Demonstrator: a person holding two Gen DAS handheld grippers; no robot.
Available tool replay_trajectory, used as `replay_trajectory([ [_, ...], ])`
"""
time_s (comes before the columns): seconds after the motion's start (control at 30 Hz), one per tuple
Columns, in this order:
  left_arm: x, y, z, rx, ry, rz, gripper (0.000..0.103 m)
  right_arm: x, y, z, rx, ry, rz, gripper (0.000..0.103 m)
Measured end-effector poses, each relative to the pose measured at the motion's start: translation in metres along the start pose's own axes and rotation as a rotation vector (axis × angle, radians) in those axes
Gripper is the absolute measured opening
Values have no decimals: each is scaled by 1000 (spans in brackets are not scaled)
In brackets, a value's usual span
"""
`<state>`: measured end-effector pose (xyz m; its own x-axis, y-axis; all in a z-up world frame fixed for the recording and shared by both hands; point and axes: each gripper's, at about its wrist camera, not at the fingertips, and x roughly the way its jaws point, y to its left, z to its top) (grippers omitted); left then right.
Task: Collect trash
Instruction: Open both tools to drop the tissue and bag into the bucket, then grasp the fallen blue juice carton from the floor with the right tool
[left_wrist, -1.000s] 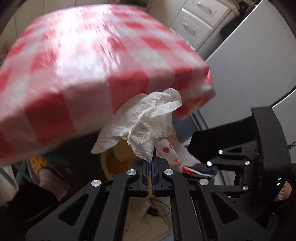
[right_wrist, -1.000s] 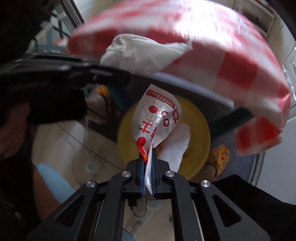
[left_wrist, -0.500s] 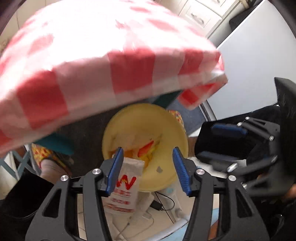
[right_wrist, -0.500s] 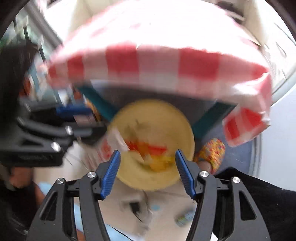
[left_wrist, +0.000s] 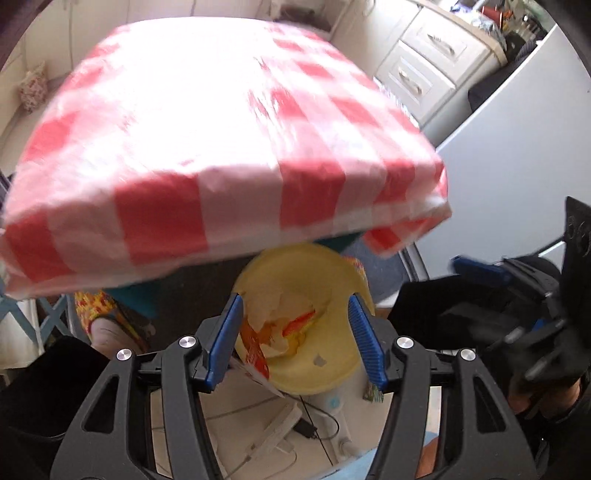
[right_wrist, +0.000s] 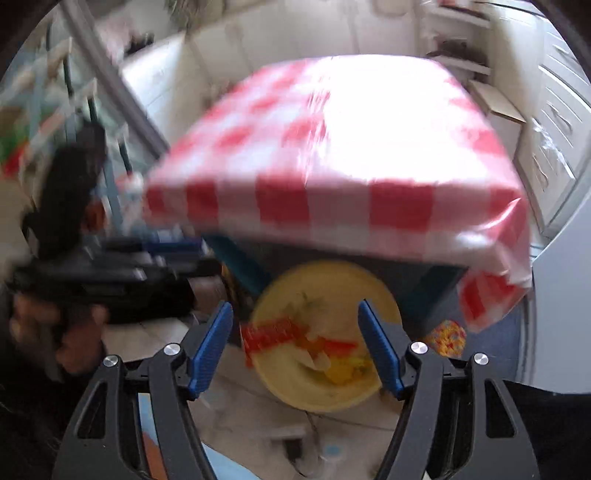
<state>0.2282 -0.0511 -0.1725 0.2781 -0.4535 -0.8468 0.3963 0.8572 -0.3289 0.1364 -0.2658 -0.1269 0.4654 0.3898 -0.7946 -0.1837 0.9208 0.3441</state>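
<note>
Left gripper (left_wrist: 295, 339) and right gripper (right_wrist: 295, 347) are held spread, nothing pinched, above the yellow bin (left_wrist: 332, 373) of wrappers (left_wrist: 255, 350)

Light: you have strong daylight burning the checked tablecloth (left_wrist: 207, 122) top to white glare | Shadow: beneath the tablecloth it falls dark, the yellow bin (left_wrist: 332, 373) evenly lit | Blur: your right wrist view is smeared throughout, worst left of the tablecloth; left view sharper | Distortion: fisheye bends cabinets beyond the tablecloth, corners black.
</note>
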Motion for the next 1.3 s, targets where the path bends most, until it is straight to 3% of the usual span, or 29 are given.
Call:
replay_trajectory([
  [0.13, -14, 9, 3, -13, -53, 10, 57, -95, -30, 19, 126, -284, 58, 68],
  [0.23, -7, 16, 0, -32, -16, 14, 57, -177, -54, 17, 131, -504, -81, 80],
  [0.3, 1, 17, -4, -34, 26, 30, 57, -204, -74, 6, 138, -547, -206, 86],
  [0.37, 11, 19, -12, -44, 79, 38, 58, -201, -105, -16, 166, -491, -324, 86],
  [0.53, 33, 19, -32, -68, 177, 84, 58, -103, -195, -112, 320, -134, -450, 86],
  [0.6, 39, 22, -40, -90, 198, 113, 58, -47, -233, -172, 423, 45, -429, 81],
  [0.77, 46, 30, -48, -159, 216, 175, 58, 46, -280, -296, 704, 334, -334, 76],
  [0.83, 50, 32, -50, -183, 228, 180, 58, 73, -286, -339, 861, 385, -254, 76],
  [0.97, 65, 25, -54, -183, 263, 191, 57, 114, -282, -375, 961, 449, -247, 76],
  [1.23, 69, 8, -57, -142, 273, 204, 58, 174, -265, -391, 861, 546, -347, 75],
  [1.3, 67, 9, -57, -151, 266, 206, 58, 181, -263, -397, 846, 563, -353, 58],
])
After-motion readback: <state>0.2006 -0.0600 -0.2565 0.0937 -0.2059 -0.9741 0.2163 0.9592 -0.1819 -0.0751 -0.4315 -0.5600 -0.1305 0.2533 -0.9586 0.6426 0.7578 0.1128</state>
